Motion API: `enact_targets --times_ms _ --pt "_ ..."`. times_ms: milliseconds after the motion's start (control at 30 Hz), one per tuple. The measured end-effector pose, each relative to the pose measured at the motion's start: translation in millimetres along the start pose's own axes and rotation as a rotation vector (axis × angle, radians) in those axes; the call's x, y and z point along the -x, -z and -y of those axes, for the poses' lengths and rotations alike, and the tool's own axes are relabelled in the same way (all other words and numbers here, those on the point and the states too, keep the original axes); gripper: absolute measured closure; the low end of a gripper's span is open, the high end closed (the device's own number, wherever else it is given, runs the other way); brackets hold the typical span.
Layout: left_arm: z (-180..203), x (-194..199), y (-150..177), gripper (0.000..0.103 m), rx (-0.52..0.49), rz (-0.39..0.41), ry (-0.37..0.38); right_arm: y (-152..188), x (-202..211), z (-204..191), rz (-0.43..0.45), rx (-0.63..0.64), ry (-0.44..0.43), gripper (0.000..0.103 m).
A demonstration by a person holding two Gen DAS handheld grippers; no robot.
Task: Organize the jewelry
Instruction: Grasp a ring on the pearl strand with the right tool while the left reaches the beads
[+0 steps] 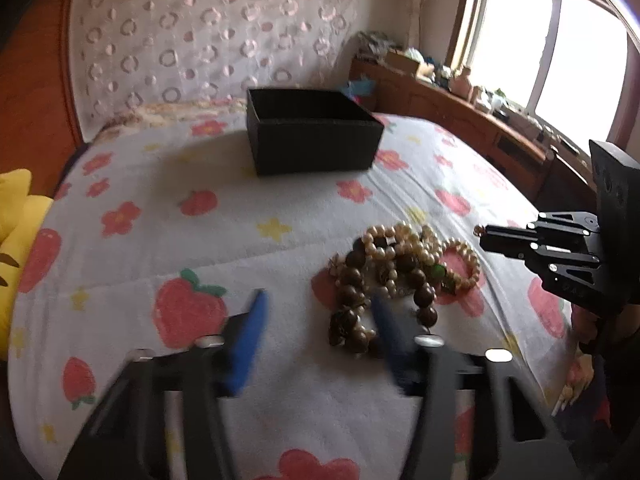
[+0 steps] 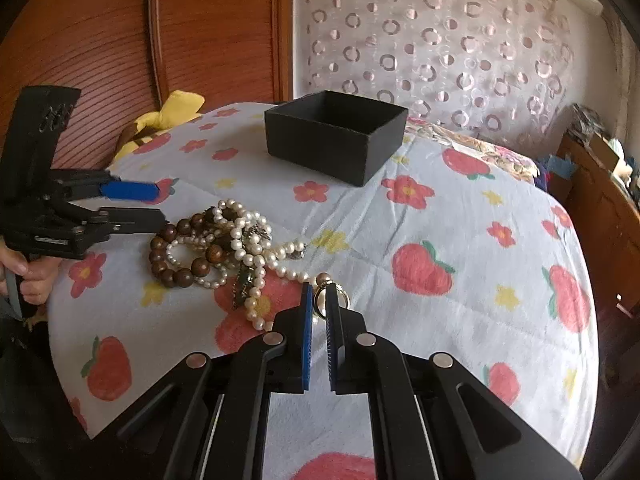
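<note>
Strawberry-and-flower bedding (image 2: 440, 216) covers the bed we work on, with a wooden headboard (image 2: 100, 40) behind. Our right gripper (image 2: 319, 300) is clamped on a large pearl at the end of a pearl strand (image 2: 280, 256) near the bed's front edge. Our left gripper (image 1: 316, 312) stands part open, nothing pinched, one finger touching the brown bead bracelet (image 1: 356, 276) in the jewelry pile (image 2: 216, 240). We can read no writing anywhere. An open black box (image 2: 336, 136) sits well apart toward the bed's far edge, bare bedding between.
</note>
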State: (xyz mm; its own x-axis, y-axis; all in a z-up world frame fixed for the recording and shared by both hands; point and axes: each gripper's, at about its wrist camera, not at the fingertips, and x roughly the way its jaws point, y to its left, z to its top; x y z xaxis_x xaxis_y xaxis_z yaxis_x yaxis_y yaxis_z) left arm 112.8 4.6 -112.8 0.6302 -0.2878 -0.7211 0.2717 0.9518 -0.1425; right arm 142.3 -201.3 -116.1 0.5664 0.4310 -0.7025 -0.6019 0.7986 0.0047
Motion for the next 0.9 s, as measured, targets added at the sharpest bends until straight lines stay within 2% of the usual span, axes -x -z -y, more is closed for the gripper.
enact_targets --times_ms 367,667,767,900 --pt "10 -10 -1 0.069 -0.036 -0.047 -0.028 5 -3 2 0.005 -0.034 -0.016 0.096" --pt "20 -7 6 0.069 -0.061 -0.04 -0.039 6 -3 4 0.007 -0.044 -0.022 0.096" --pt "22 -6 6 0.072 -0.062 -0.042 -0.035 6 -3 4 0.008 -0.044 -0.022 0.096" --pt "28 -4 9 0.071 -0.077 -0.035 -0.066 6 -3 4 0.008 -0.044 -0.022 0.096"
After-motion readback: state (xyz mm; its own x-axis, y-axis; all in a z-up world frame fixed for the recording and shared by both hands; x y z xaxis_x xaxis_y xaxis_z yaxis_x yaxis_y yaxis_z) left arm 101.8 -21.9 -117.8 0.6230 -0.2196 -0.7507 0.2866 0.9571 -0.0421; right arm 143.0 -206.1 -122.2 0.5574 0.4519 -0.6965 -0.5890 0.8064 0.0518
